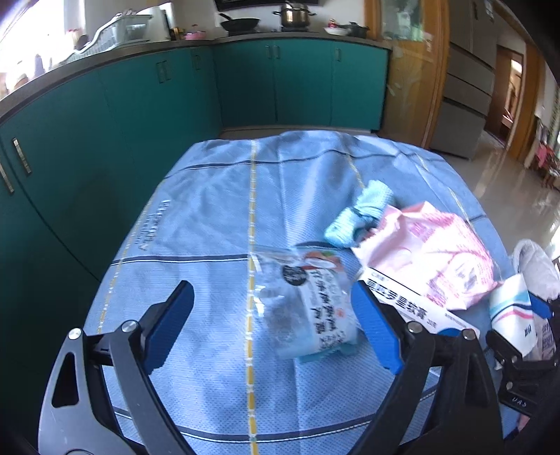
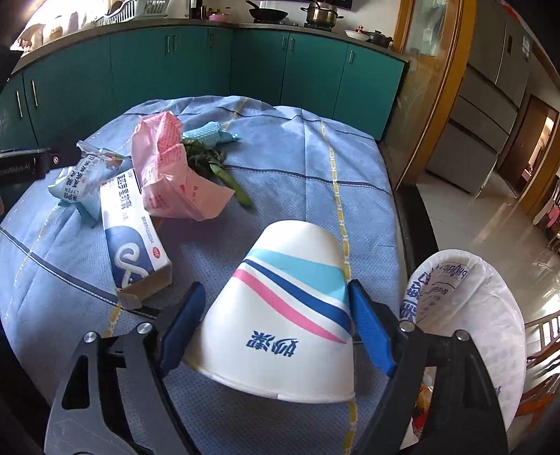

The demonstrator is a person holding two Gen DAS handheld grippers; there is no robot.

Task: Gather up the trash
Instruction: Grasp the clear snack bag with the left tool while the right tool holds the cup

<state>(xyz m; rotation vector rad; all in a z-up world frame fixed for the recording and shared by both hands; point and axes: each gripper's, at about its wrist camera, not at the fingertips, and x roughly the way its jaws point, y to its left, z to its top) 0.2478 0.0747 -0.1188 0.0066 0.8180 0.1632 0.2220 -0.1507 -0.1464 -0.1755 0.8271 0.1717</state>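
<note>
My right gripper (image 2: 276,308) is shut on a white paper cup (image 2: 280,315) with blue and pink stripes, held upside down above the blue tablecloth (image 2: 297,168). The cup also shows in the left wrist view (image 1: 511,315). My left gripper (image 1: 273,311) is open, its jaws either side of a clear snack wrapper (image 1: 308,301). Beside the wrapper lie a white and blue carton (image 2: 129,241), a pink bag (image 2: 171,171), a blue rag (image 2: 210,134) and green vegetable scraps (image 2: 217,164). A bin lined with a white bag (image 2: 472,315) stands at the table's right edge.
Teal kitchen cabinets (image 1: 140,105) run along the back and left of the table. A steel pot (image 1: 294,14) and a pan (image 1: 239,22) sit on the counter. A grey fridge (image 2: 483,105) and tiled floor (image 2: 490,210) are to the right.
</note>
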